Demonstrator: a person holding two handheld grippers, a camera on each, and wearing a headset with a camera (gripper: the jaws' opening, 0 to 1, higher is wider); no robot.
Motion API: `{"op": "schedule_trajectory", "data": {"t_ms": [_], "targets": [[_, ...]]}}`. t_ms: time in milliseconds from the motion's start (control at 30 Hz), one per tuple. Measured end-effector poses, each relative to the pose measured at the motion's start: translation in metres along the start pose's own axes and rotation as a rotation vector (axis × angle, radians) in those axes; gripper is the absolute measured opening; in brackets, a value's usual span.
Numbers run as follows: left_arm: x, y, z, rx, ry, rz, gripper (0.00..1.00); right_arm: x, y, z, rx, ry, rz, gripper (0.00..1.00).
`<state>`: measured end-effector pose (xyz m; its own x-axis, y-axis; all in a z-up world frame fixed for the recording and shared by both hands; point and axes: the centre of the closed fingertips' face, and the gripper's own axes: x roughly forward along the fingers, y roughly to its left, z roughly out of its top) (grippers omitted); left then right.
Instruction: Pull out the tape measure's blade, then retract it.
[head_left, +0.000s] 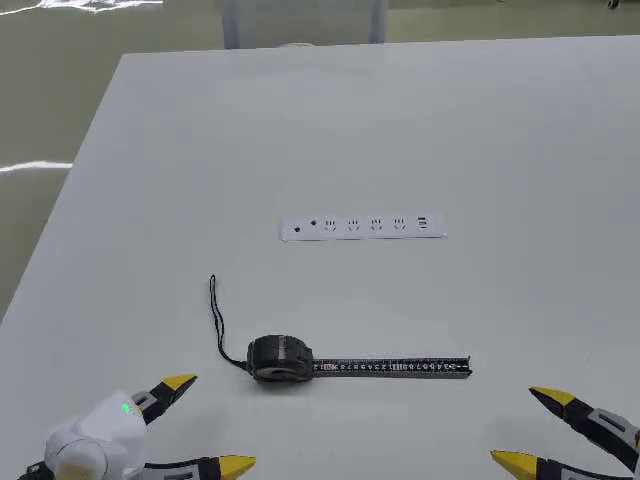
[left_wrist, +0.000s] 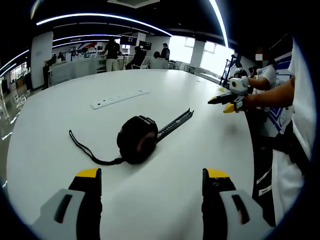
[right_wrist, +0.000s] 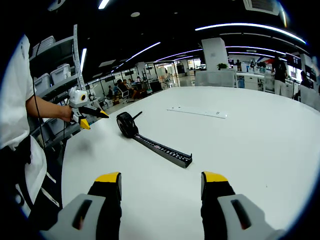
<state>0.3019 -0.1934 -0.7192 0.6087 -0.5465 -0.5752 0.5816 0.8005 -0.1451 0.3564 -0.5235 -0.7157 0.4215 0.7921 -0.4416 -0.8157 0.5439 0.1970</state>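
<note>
A black tape measure (head_left: 280, 358) (left_wrist: 137, 139) (right_wrist: 127, 123) lies on the white table (head_left: 350, 130), its blade (head_left: 392, 366) (right_wrist: 162, 149) (left_wrist: 175, 121) drawn out to the right and its wrist cord (head_left: 217, 318) trailing up-left. My left gripper (head_left: 205, 425) (left_wrist: 151, 177) hovers open near the table's front edge, just left of the case and apart from it. My right gripper (head_left: 535, 428) (right_wrist: 161, 181) is open too, short of the blade's tip with nothing between its jaws. In the right gripper view the left gripper (right_wrist: 90, 116) appears at left.
A white power strip (head_left: 362, 227) (left_wrist: 119, 98) (right_wrist: 197, 112) lies flat beyond the tape measure. The table's left edge (head_left: 70, 190) runs diagonally. People and desks stand far off in the room.
</note>
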Motion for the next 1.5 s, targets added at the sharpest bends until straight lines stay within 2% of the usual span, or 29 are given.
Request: {"op": "schedule_trajectory", "data": {"t_ms": [700,1033,1500], "targets": [[0.034,-0.004,0.011,-0.1,-0.008,0.072,0.82,0.018,-0.011,0.004,0.0,-0.002,0.013,0.64],[0.041,0.004,0.018,-0.164,-0.036,0.142,0.84,0.027,-0.016,0.004,-0.003,0.002,0.022,0.64],[0.054,0.008,0.02,-0.255,-0.04,0.219,0.84,0.038,-0.021,0.004,0.0,0.002,0.026,0.64]]}}
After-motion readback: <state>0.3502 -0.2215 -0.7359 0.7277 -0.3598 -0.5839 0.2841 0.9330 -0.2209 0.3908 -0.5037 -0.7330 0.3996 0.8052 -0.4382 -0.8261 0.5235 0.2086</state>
